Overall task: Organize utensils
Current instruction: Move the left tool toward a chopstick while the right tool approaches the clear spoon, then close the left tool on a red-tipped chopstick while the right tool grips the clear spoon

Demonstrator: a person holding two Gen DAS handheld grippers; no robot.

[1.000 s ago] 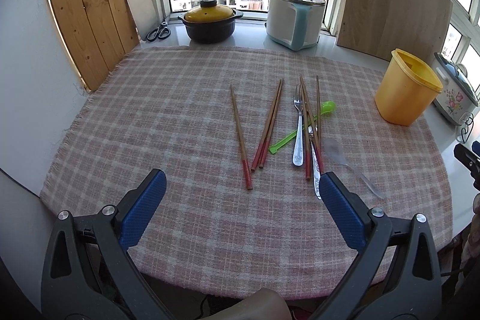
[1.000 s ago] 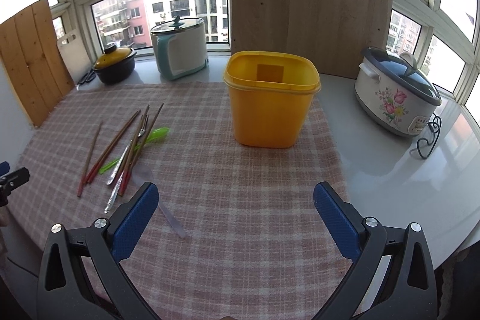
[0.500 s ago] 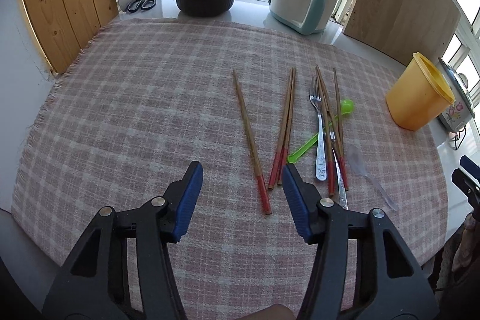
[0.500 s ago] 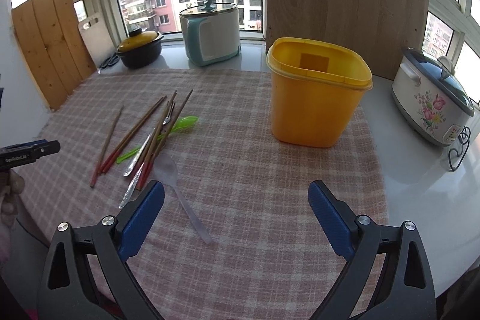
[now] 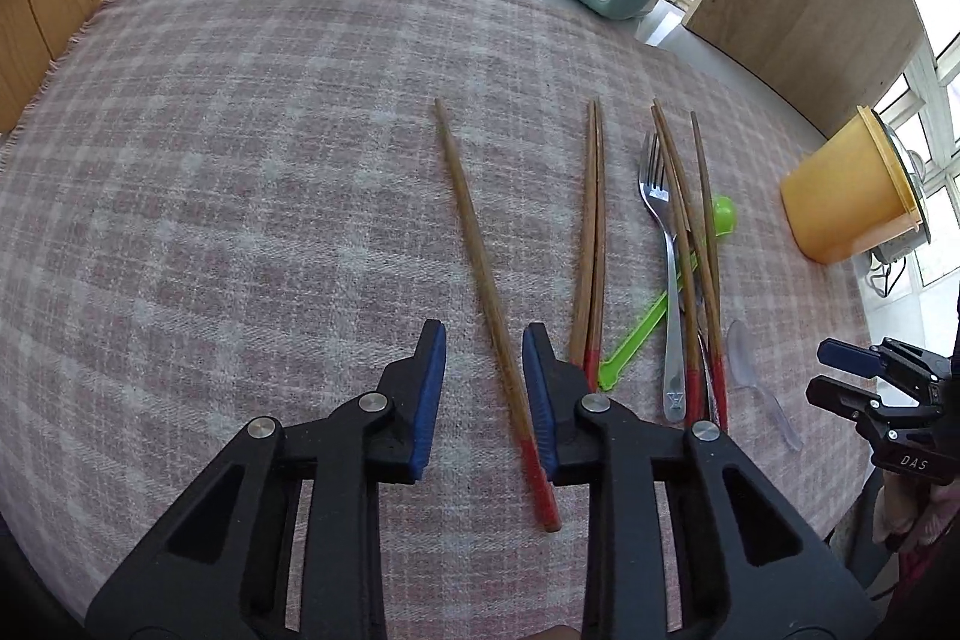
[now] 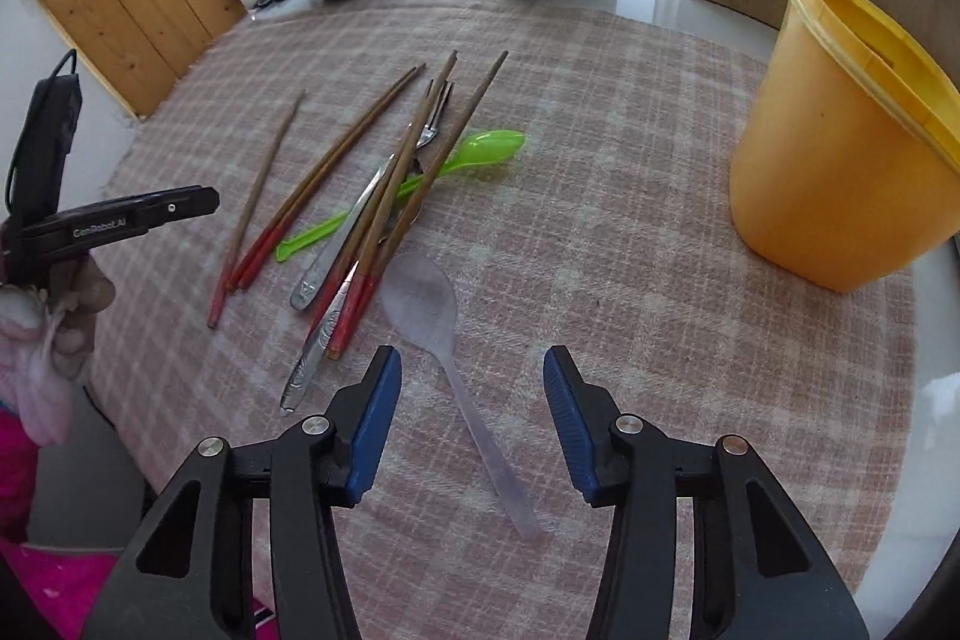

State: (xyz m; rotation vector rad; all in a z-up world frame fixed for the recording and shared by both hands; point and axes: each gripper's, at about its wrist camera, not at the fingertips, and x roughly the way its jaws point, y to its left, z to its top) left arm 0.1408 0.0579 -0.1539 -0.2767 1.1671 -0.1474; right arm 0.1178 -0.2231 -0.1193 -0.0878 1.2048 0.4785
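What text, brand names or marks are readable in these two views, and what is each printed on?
"GenRobot.AI": on the side of the left tongs, seen from the right wrist view.
"DAS": on the body of the right tongs, seen from the left wrist view.
Engraved mark on the fork handle end: too small to read.

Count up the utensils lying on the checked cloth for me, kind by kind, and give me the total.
Chopsticks: 6
Fork: 1
Second metal utensil, head hidden under chopsticks: 1
Green plastic spoon: 1
Clear plastic spoon: 1
Total: 10
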